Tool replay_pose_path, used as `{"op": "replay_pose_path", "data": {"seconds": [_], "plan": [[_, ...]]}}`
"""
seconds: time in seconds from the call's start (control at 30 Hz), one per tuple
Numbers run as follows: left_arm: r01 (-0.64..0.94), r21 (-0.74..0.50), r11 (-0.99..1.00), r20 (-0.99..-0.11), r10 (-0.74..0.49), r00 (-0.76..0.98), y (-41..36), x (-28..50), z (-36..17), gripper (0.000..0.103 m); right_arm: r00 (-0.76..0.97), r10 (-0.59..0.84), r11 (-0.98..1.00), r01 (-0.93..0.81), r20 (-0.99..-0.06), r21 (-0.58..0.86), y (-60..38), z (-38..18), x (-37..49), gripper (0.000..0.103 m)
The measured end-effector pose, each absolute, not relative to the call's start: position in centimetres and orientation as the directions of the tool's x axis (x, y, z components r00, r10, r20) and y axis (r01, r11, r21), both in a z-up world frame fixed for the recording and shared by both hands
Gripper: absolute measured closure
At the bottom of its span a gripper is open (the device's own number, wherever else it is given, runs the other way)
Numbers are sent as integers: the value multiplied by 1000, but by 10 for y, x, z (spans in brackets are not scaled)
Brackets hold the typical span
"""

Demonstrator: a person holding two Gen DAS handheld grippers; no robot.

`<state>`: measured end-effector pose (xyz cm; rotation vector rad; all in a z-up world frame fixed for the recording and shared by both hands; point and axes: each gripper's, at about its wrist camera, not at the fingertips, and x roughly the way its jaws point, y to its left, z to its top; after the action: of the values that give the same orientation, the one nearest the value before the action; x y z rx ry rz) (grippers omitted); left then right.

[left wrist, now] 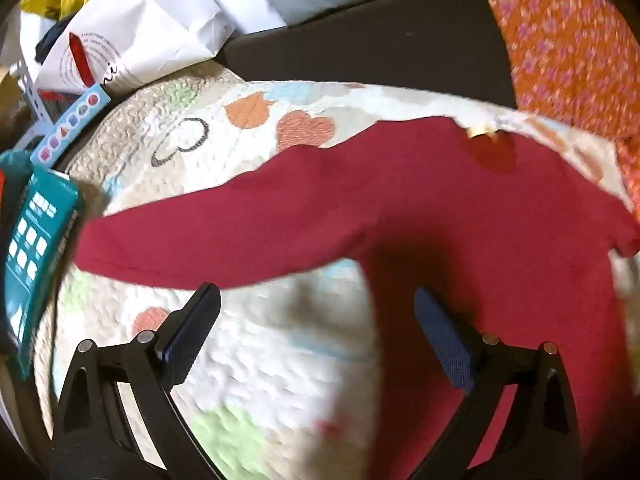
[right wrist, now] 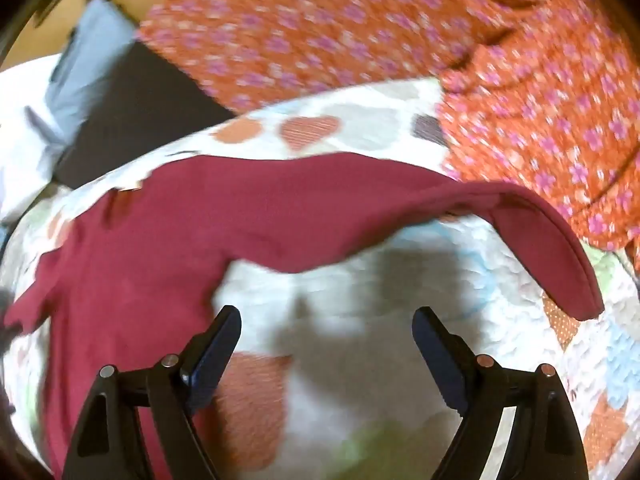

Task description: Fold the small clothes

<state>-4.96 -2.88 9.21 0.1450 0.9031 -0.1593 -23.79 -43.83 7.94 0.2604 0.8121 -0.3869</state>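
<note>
On patchwork quilt (left wrist: 256,360), red top (left wrist: 460,208) flat w/ sleeves out left & right; left gripper (left wrist: 316,308) & right gripper (right wrist: 326,330) both wide open, empty — pinch sleeve cuffs, fold inward.

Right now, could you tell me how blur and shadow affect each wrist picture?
Left wrist view: motion blur smears the pastel quilted blanket; a dark shadow crosses the maroon long-sleeved top. Right wrist view: blur is heavier, and claw-shaped shadows fall on the blanket.
</note>
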Motion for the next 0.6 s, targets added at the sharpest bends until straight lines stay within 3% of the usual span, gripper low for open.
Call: {"op": "replay_pose_path", "data": {"seconds": [0.23,0.4,0.6], "plan": [[207,0,978,-793,-126,596,-69,-73,103,5,681,-125,952,287,-721,105,-371,104,-216,16],[243,61,968,-753,-115,648,-75,-79,107,5,739,-120,976,208,-663,55,-320,124,-211,16],[270,77,960,-766,-117,633,-79,-74,100,5,754,-58,980,167,-654,106,-294,138,-193,16]]}}
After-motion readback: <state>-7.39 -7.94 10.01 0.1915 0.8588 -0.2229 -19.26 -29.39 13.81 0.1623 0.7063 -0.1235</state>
